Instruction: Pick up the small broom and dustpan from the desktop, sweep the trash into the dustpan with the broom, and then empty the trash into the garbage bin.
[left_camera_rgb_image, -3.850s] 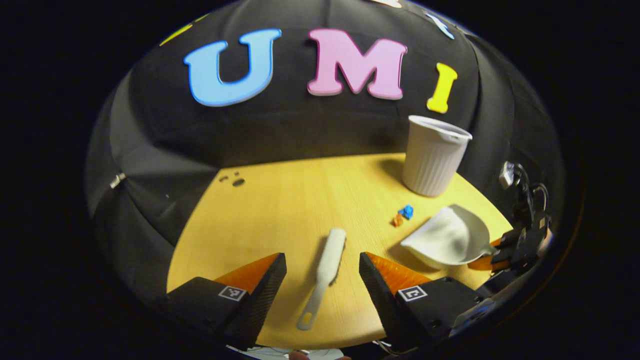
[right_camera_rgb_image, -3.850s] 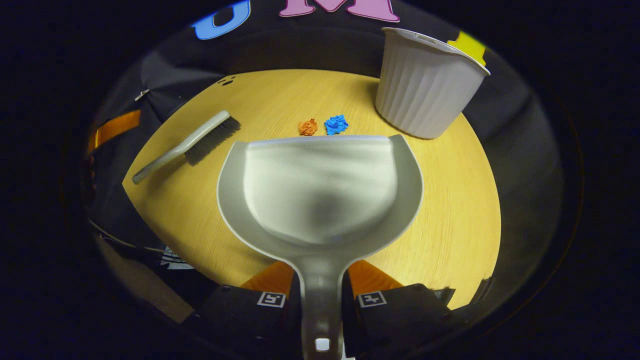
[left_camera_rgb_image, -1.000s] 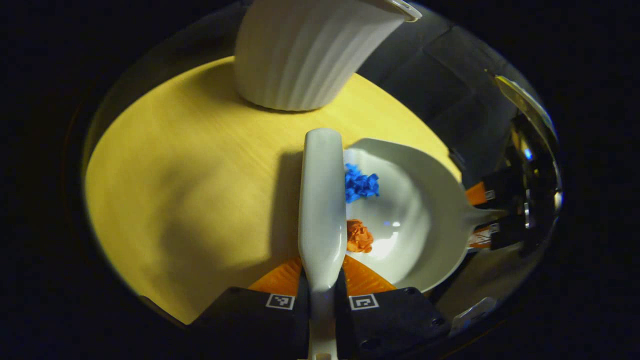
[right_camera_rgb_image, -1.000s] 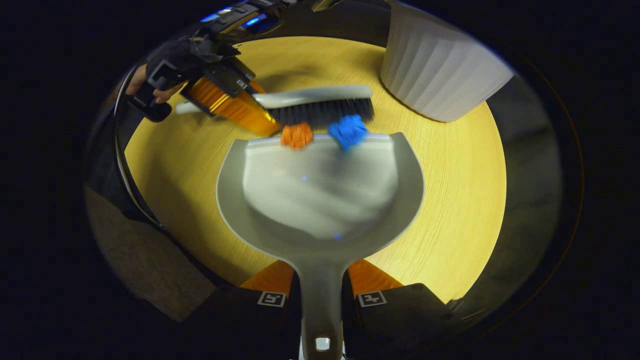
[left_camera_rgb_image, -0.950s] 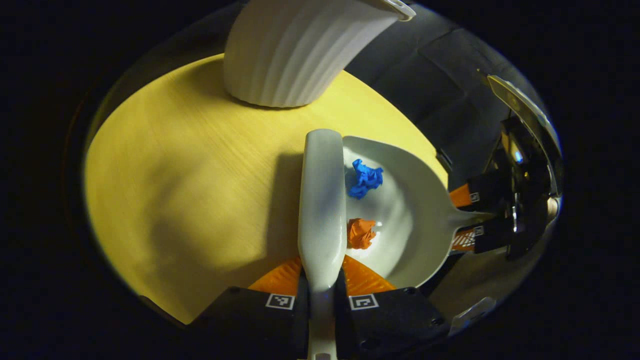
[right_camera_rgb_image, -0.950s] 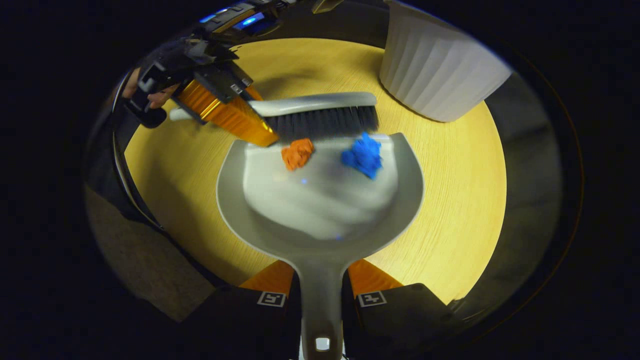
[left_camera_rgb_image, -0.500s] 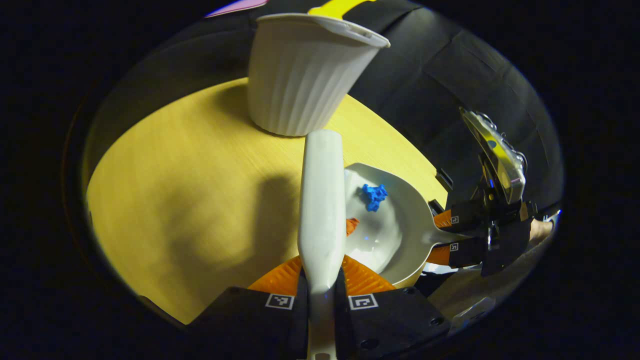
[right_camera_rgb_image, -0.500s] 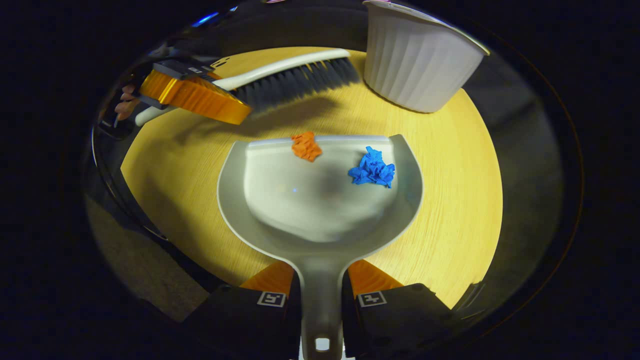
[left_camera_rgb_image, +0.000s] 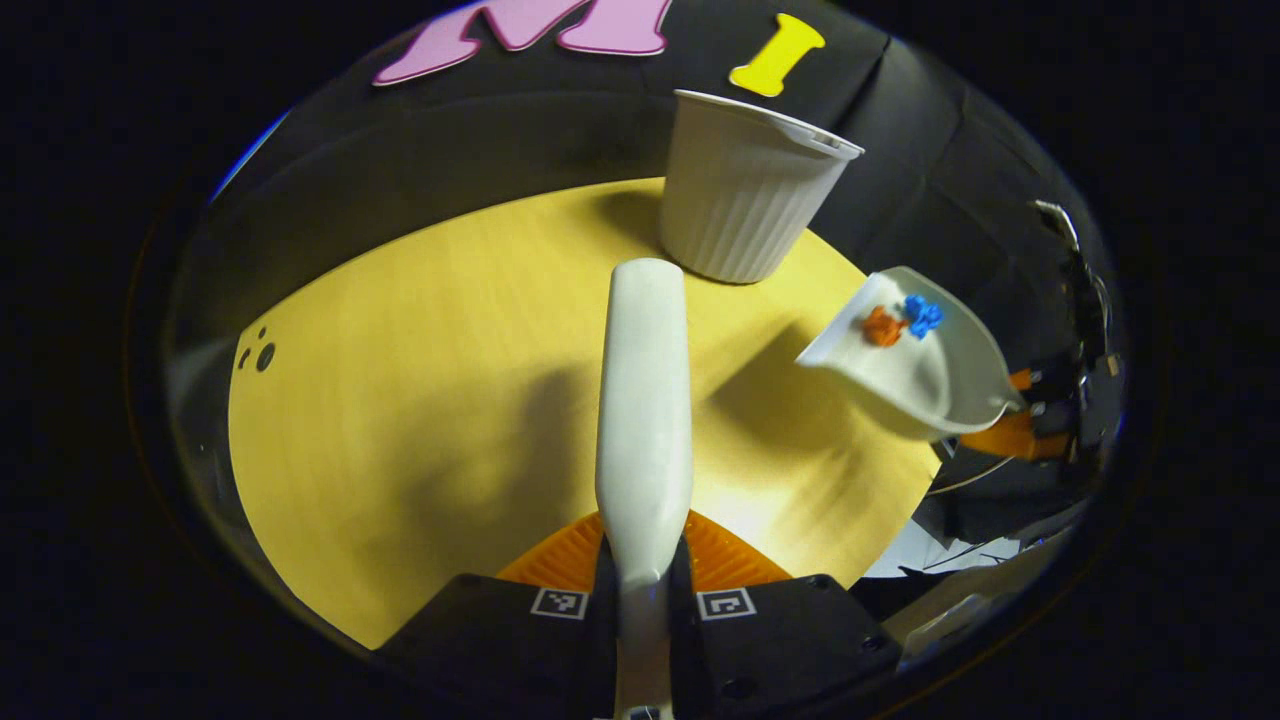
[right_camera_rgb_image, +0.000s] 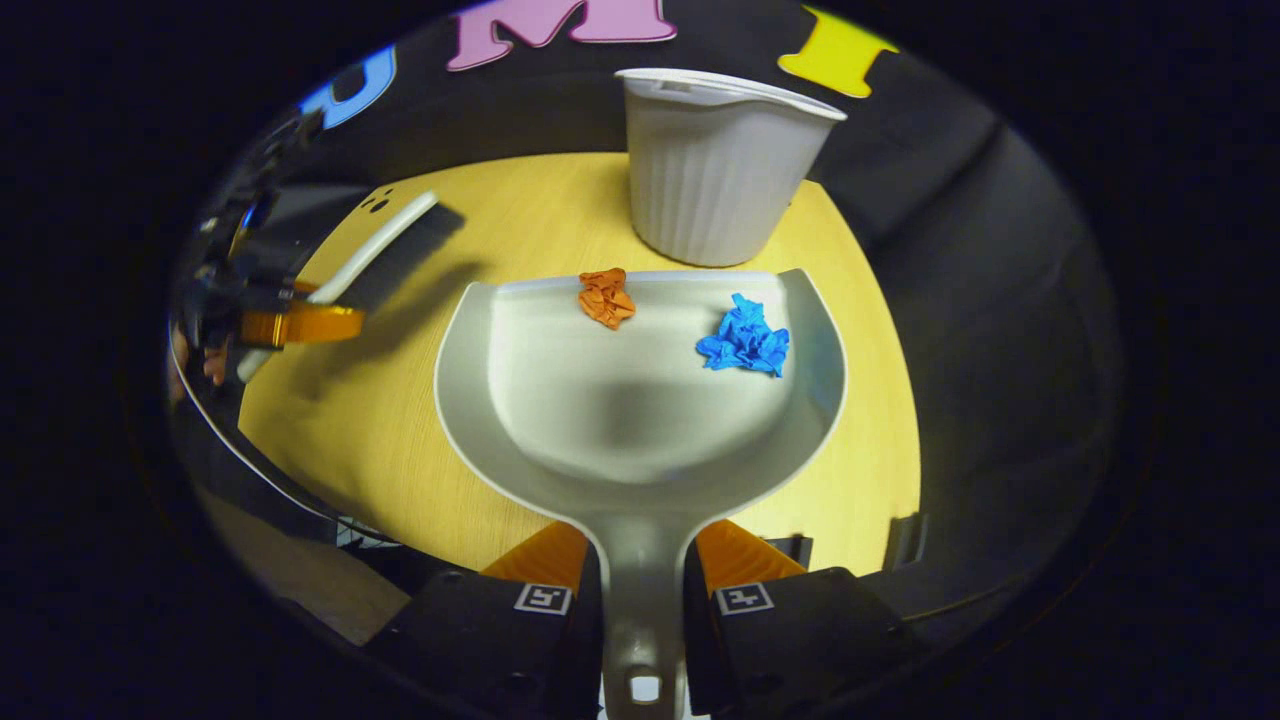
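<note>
My left gripper (left_camera_rgb_image: 643, 545) is shut on the handle of the white broom (left_camera_rgb_image: 645, 400), which points forward above the wooden table (left_camera_rgb_image: 420, 380). My right gripper (right_camera_rgb_image: 641, 560) is shut on the handle of the grey dustpan (right_camera_rgb_image: 640, 420), held lifted off the table. An orange paper ball (right_camera_rgb_image: 604, 296) lies near the pan's front lip and a blue paper ball (right_camera_rgb_image: 744, 338) sits to its right. In the left gripper view the raised dustpan (left_camera_rgb_image: 925, 365) hangs at the right with both scraps (left_camera_rgb_image: 900, 320) in it. The white ribbed bin (right_camera_rgb_image: 715, 165) stands just beyond the pan.
The bin (left_camera_rgb_image: 745, 190) stands at the table's far edge against the black cloth wall. In the right gripper view the broom (right_camera_rgb_image: 370, 245) and the hand-held left gripper (right_camera_rgb_image: 265, 320) are off to the left. Small dark holes (left_camera_rgb_image: 258, 354) mark the table's left part.
The broom has pulled away to the left after sweeping both scraps in. The dustpan has risen off the table and now faces the bin.
</note>
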